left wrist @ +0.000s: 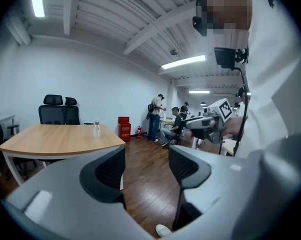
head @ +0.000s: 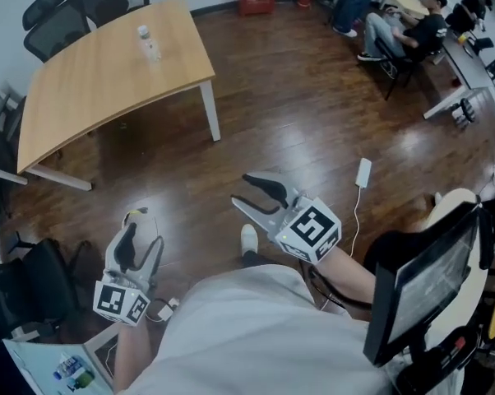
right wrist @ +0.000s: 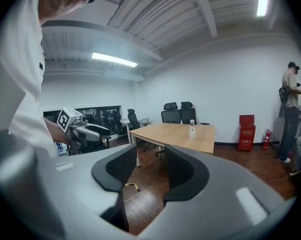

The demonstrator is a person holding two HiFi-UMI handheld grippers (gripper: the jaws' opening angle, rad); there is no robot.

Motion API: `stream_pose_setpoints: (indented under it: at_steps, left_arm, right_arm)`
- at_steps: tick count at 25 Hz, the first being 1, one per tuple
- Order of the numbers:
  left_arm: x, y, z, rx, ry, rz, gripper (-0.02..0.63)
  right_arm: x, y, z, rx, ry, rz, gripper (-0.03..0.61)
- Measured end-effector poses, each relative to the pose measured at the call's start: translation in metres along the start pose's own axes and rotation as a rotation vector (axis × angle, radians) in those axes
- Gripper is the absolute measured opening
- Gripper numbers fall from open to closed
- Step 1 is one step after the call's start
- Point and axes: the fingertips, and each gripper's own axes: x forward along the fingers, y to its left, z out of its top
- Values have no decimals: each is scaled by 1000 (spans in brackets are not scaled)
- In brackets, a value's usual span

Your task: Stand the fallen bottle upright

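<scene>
You are holding your left hand-held gripper [head: 141, 235] and right hand-held gripper [head: 243, 191] released, empty. The bottle [head: 149, 44] is standing upright on the worktop [head: 91, 89], well ahead, neither hand clearly nearer.

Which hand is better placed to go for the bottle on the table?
Left, slightly: the table with the upright bottle lies on its side. The left hand-held gripper and right hand-held gripper are both open, empty, far off.
</scene>
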Motion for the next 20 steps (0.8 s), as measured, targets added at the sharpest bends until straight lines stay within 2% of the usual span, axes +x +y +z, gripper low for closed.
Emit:
stream_pose_setpoints:
  at_steps: [5, 11, 15, 20]
  left_arm:
    - [-59, -23, -9, -40, -32, -61, 270]
    - [-115, -37, -31, -25, -38, -86, 261]
    - [-134, -40, -40, -56, -44, -92, 262]
    - [-146, -35, -45, -55, -49, -88, 261]
  right_arm:
    - [-14, 66, -7, -7, 4, -25, 158]
    - [-26, 135, -24, 1, 10, -29, 159]
    - [-27, 159, -24, -18, 16, -22, 160]
    - [-24, 174, -13, -57, 10, -19, 159]
